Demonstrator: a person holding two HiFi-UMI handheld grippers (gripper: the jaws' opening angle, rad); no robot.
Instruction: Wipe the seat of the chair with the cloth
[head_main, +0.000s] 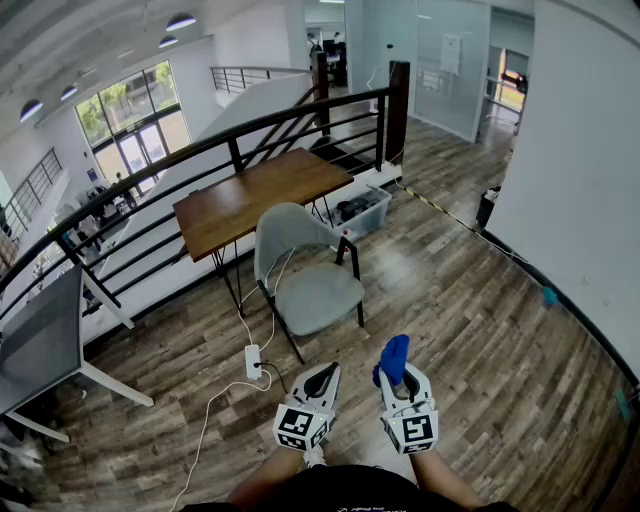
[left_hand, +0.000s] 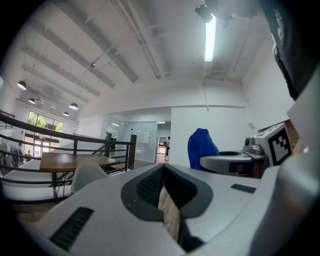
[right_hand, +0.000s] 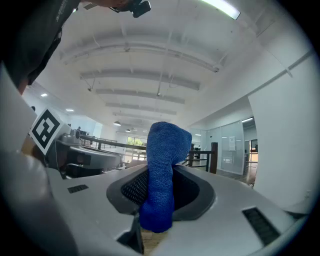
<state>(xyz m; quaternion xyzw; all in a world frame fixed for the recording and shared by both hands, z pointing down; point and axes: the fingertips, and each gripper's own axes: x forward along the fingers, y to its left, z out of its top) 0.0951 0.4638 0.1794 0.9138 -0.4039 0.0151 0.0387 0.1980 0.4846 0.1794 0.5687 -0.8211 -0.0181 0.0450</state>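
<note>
While the chair (head_main: 300, 268) stands well ahead of us, before the table (head_main: 262, 194), our right gripper (head_main: 394, 376) has its jaws pinched on the lower part of the cloth (head_main: 394, 356), whose free end stands up above them. The left gripper (head_main: 324, 374) is closed to a thin slit, with nothing in it. To wipe well, we judge we should step close, tip the cloth down flat onto the seat (head_main: 320, 298), and press lightly in overlapping strokes, with the left gripper held clear.
</note>
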